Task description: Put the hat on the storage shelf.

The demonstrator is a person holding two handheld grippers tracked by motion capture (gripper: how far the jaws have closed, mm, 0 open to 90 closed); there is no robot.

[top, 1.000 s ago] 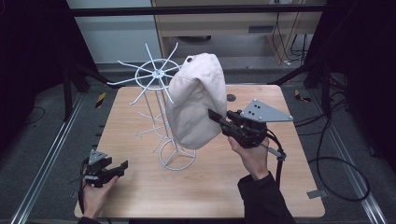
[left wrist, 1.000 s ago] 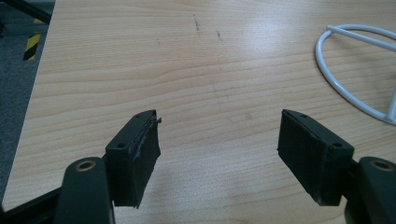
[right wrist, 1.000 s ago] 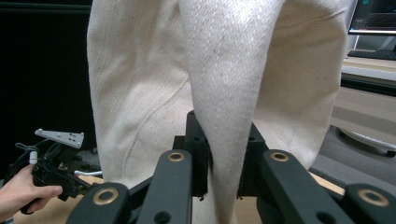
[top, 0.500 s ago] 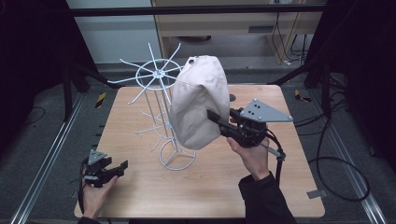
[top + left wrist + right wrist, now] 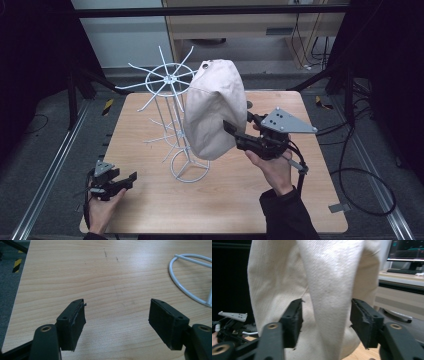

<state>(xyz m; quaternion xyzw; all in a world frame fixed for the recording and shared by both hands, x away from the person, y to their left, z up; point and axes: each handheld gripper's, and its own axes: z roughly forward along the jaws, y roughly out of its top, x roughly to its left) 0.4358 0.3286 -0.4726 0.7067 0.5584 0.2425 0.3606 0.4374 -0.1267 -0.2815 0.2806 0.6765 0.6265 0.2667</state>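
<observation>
Right gripper [image 5: 325,322] jaws just opened, a fold of the cap [image 5: 215,107] between them, pads off it. Cap hangs on rack [image 5: 170,100]. Left gripper [image 5: 116,322] wide open, empty, over table [image 5: 100,272].

A white wire rack [image 5: 176,125] stands on the wooden table [image 5: 150,200], near its middle.

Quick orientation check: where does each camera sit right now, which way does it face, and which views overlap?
High view: above the person's side, looking forward and down on the table; both forearms, left gripper and right gripper show.
Left gripper view: rides the left gripper, looking down at bare tabletop; its open fingers show.
Right gripper view: rides the right gripper, facing the beige cap; its fingers have just been opening, with a fold of the cap between them.
Shared: high and left gripper views both show the white wire rack base.
</observation>
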